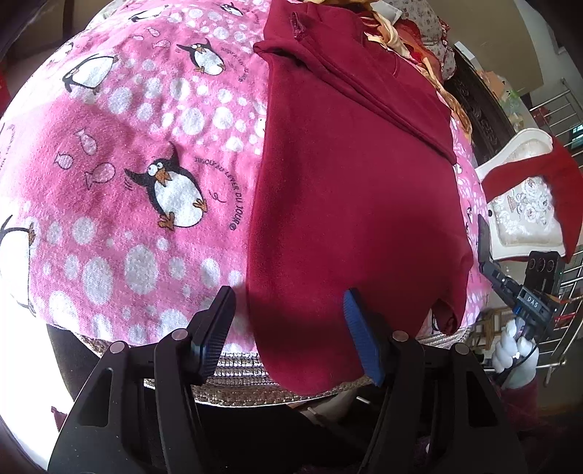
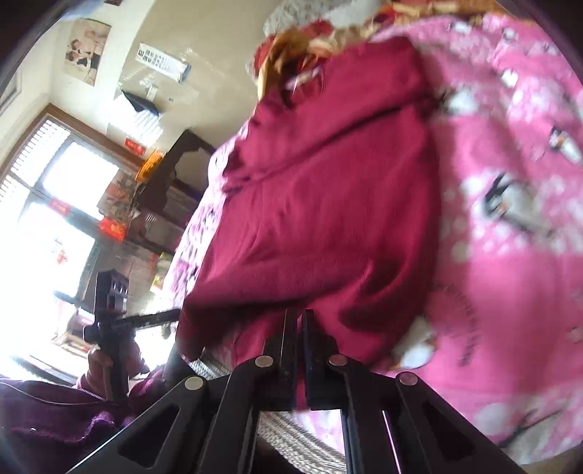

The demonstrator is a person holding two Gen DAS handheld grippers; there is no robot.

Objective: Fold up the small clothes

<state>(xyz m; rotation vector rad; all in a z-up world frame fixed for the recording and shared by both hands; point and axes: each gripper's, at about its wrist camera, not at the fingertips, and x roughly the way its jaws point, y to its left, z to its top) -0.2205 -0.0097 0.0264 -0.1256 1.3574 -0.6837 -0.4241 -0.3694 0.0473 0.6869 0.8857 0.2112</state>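
We see a dark red garment (image 1: 349, 204) lying flat on a pink penguin-print blanket (image 1: 138, 153) that covers the bed. The garment runs lengthwise from the near edge of the bed towards the far end, with a folded layer across its far part; its near hem hangs a little over the bed's near edge, above a strip of woven mat (image 1: 240, 368) showing under the blanket.

Our left claw (image 1: 288, 328) stands about half open at the near edge of the bed. Its blue-padded finger (image 1: 360, 339) rests on or just above the garment's near hem, while the other finger (image 1: 215, 328) is over the blanket, just beside the cloth's edge. The pads do not press on anything, so the claw holds nothing.

Our right claw (image 2: 299, 342) has its two fingers brought together, nearly touching. In the right wrist view its tips sit at the garment's near hem (image 2: 320, 226); the picture is blurred there, and we cannot tell whether a thin fold of cloth is pinched between them. From the left wrist view the same claw (image 1: 486, 240) shows at the right edge of the bed, just beside the garment's side, carried by a hand (image 1: 515, 350).

At the far end of the bed lies a pile of other fabrics (image 1: 408, 32).
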